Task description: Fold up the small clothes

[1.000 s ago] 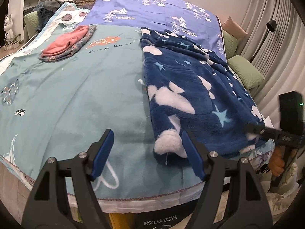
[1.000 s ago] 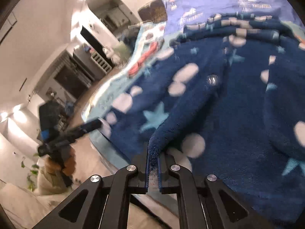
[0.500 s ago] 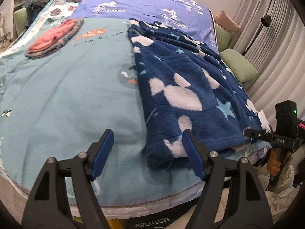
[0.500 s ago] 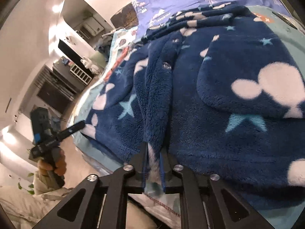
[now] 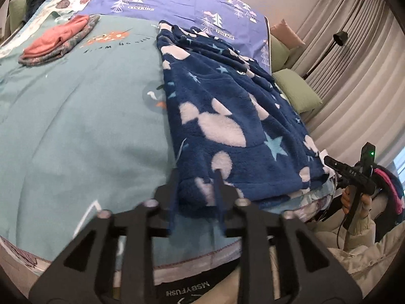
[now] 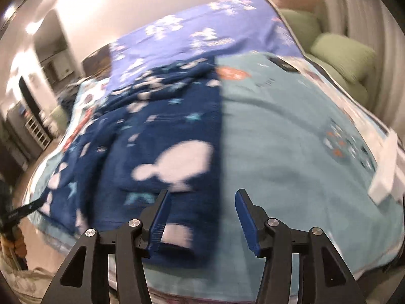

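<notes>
A dark blue fleece garment (image 5: 227, 116) with white mouse shapes and light blue stars lies spread on the teal bedspread (image 5: 76, 116). My left gripper (image 5: 196, 197) has its fingers partly closed around the garment's near left corner. My right gripper (image 6: 201, 215) is open and empty, hovering over the garment's (image 6: 157, 152) near right edge in the blurred right wrist view. The right gripper also shows in the left wrist view (image 5: 354, 174) off the bed's right edge.
A folded pink and grey garment pile (image 5: 55, 40) lies at the bed's far left. A purple cover (image 5: 182, 2) with tree prints spans the head of the bed. Green pillows (image 5: 296, 91) and curtains are on the right. A white object (image 6: 387, 167) sits at the bed's right edge.
My left gripper moved forward and narrowed its fingers around the garment's near corner. My right gripper let go of the garment edge, opened and swung over the bed.
</notes>
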Demonstrator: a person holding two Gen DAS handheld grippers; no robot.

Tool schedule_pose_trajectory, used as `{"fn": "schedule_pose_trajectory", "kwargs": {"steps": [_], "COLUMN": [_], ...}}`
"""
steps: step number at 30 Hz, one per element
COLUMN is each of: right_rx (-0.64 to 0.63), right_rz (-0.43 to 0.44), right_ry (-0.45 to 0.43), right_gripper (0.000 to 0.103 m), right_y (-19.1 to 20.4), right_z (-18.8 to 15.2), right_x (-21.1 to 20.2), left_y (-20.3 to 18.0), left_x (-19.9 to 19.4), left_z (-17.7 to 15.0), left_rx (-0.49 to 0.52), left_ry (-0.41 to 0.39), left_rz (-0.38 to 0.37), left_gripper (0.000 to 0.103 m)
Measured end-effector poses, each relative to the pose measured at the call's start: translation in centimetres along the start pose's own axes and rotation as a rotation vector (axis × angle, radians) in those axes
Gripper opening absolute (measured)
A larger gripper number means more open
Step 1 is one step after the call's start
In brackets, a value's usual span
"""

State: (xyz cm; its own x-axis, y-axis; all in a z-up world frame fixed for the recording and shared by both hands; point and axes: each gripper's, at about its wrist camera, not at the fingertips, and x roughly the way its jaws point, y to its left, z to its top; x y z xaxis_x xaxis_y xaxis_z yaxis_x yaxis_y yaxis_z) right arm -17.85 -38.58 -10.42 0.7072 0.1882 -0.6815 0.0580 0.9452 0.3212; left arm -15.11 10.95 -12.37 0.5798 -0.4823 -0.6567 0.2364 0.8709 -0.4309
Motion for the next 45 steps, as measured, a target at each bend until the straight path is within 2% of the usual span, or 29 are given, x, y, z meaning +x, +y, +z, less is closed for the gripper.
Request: {"fn": "schedule_pose_trajectory", "kwargs": {"steps": [1,3,4,6,10,13,14,15,16,17,18,19,20,22,24,28,33,36,45], "right_rx": [0.036,0.098,0.131,0.154,0.116,0.073,0.053,0.04,0.042,0.055,0.077,0.13,0.171,0.176,0.166,0.196,0.175,0.179,0.17], "right_rz": [0.029,0.094,0.142,0.178,0.232,0.229,0.222,0.211,0.201,0.204,0.224,0.292,0.329,0.323,0.327,0.412,0.441,0.489,0.565], "right_ry": [0.019,0.049,0.069,0.088,0.079,0.081,0.086,0.094,0.108,0.113,0.121,0.159,0.182,0.176,0.148,0.094,0.065,0.037,-0.076], "right_gripper": [0.054,0.054,0.054,0.054,0.073,0.074,0.071,0.069,0.062,0.049,0.036,0.012,0.012,0.011,0.011,0.01,0.01,0.01,0.01], "right_y": [-1.1,-2.4,-2.9,-3.1,-2.6,-1.6,-1.3,-1.1,-0.9,-1.1,-1.3,-1.7,-2.0,-1.8,-1.5,-1.9,-1.2,-1.0,-0.4], "right_z": [0.1,-0.1,-0.2,-0.4,-1.0,-1.0,-0.9,-0.7,-0.5,-0.3,-0.1,0.1,0.0,0.1,0.3,1.9,3.6,4.8,10.6], "right_x": [0.3,1.0,1.6,2.4,2.7,2.9,3.1,3.4,3.7,3.8,3.9,4.3,4.6,4.4,3.4,1.2,-0.1,-0.5,-2.0], "left_y": [-0.1,-0.2,-0.1,0.0,-0.6,-1.2,-1.3,-1.2,-1.2,-1.0,-0.5,-0.2,-0.2,-0.9,-1.8,-2.6,-4.1,-5.2,-7.6], "left_x": [0.3,1.1,1.6,2.2,2.5,2.8,3.0,3.1,3.2,3.3,3.4,3.3,3.1,2.5,1.3,-1.0,-2.0,-2.6,-4.9], "left_z": [0.1,0.2,0.2,0.0,-0.2,-0.2,-0.1,0.1,0.3,0.6,0.9,1.0,1.1,1.1,1.3,2.9,4.8,6.1,12.6], "left_rx": [0.007,0.007,0.007,0.023,0.071,0.094,0.092,0.088,0.082,0.076,0.039,0.002,0.001,0.034,0.064,0.08,0.116,0.146,0.211], "left_ry": [0.004,0.018,0.031,0.035,0.04,0.045,0.039,0.036,0.033,0.034,0.055,0.056,0.049,0.031,-0.004,-0.069,-0.115,-0.143,-0.292], "left_rz": [0.017,0.046,0.044,0.05,0.067,0.098,0.099,0.098,0.098,0.078,0.021,-0.006,-0.015,0.0,-0.005,-0.016,-0.018,-0.024,-0.017], "left_gripper": [0.061,0.074,0.074,0.076,0.079,0.079,0.079,0.074,0.052,0.033,0.018,0.018,0.018,0.017,0.017,0.017,0.017,0.017,0.017]}}
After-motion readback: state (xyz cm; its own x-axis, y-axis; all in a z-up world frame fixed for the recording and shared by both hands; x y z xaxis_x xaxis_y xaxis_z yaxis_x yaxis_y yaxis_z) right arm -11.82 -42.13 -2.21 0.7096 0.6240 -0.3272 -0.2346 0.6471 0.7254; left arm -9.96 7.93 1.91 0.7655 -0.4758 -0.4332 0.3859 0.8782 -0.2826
